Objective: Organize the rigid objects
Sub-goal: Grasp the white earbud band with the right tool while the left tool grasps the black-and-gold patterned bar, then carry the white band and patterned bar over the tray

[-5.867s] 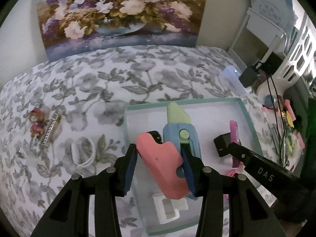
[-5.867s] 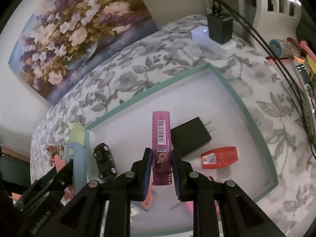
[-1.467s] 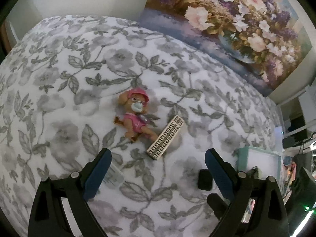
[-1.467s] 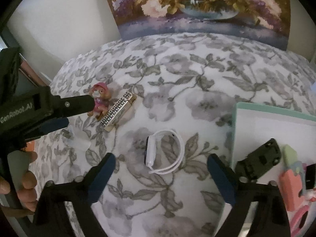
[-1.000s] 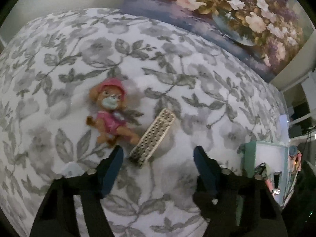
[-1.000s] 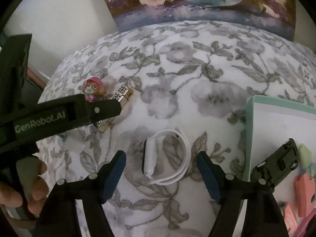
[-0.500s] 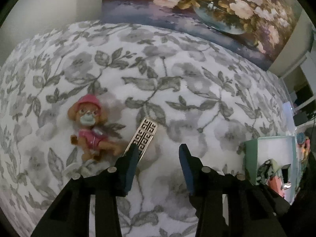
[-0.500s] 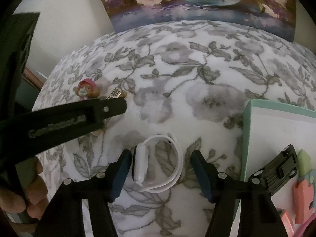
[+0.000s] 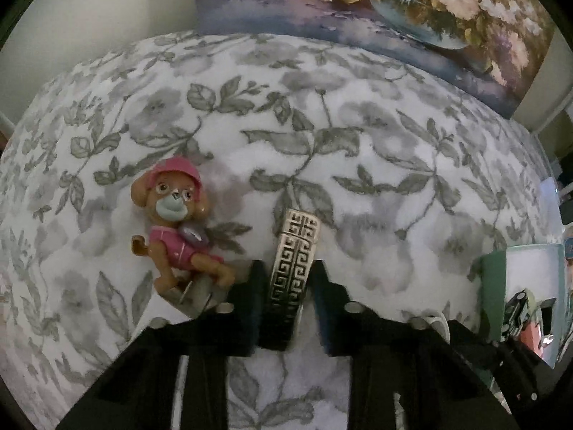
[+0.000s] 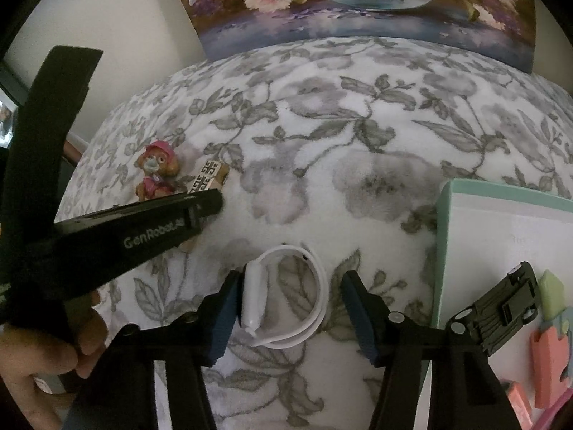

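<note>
The left gripper (image 9: pixel 288 268) has just clamped the patterned bar (image 9: pixel 294 258), lengthwise between its jaws. The right gripper (image 10: pixel 290 283), half-open and closing, straddles the white wristband (image 10: pixel 286 297), gripping nothing.

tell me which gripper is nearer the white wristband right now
Right. The right gripper straddles the white wristband, its jaws closing in but not yet pressing. The left gripper is off to the side, shut on the patterned bar.
</note>
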Available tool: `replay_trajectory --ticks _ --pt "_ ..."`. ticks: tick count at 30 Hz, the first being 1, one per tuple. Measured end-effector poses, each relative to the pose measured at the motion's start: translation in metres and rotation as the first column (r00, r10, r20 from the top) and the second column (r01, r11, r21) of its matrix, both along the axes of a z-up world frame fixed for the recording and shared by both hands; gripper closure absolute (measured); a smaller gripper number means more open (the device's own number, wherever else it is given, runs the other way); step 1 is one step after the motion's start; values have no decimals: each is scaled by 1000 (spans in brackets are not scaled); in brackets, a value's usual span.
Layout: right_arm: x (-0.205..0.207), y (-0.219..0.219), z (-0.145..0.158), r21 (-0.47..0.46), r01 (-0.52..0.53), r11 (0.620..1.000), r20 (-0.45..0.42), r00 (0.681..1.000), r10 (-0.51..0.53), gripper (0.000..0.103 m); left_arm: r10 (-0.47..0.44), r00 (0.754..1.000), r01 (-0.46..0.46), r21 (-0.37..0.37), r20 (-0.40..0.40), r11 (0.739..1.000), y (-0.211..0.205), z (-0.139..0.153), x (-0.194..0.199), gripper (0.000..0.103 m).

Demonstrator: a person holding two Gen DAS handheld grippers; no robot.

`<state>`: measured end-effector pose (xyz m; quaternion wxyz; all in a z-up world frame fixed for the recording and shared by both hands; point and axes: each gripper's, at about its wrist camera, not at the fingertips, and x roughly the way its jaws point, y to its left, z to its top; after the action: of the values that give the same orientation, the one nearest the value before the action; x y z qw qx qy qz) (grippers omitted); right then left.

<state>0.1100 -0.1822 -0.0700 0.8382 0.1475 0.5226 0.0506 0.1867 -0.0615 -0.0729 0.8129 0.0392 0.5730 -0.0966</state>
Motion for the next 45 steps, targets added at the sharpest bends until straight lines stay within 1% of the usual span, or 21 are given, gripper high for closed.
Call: replay_trajectory --ticks 3,5,9,13,19,24,30,32,35,39,42,45 --pt "-1 0 1 0 0 1000 -3 1000 0 48 -18 1000 18 11 8 1000 -2 -1 -3 81" --pt "-3 1 2 -4 -6 1000 -5 1000 6 54 -19 1000 19 10 6 1000 -2 -1 -7 81" --pt "-6 6 2 -17 -22 1000 -8 1000 21 54 -27 1000 27 11 -6 1000 -6 -1 -13 82" --pt "-10 5 2 -1 -23 1000 -18 1000 23 54 -30 999 31 9 -23 999 -7 0 -24 82" --pt "-25 0 13 11 -9 1000 -14 1000 9 54 -20 1000 20 -2 -12 1000 -5 19 -40 82" --pt "-47 -17 34 50 46 998 15 999 -46 54 -12 1000 13 -29 25 999 -11 50 -60 82" --pt "-72 -38 62 60 107 992 56 992 -110 54 -36 995 40 -41 94 998 -32 85 -88 82" --pt "-81 -50 68 78 142 987 58 988 -146 54 -42 993 47 -47 108 998 -35 95 -98 82" --pt "-93 -65 75 104 176 979 65 981 -183 54 -51 990 58 -53 129 997 -45 105 -110 82" --pt "-108 -83 83 90 216 972 77 972 -223 54 -72 985 83 -69 156 994 -62 117 -127 82" --pt "-121 -104 84 104 267 958 68 959 -275 54 -89 982 103 -79 168 991 -77 121 -137 82" --pt "-132 -126 82 96 321 942 55 943 -327 54 -133 977 148 -84 165 985 -96 119 -147 82"
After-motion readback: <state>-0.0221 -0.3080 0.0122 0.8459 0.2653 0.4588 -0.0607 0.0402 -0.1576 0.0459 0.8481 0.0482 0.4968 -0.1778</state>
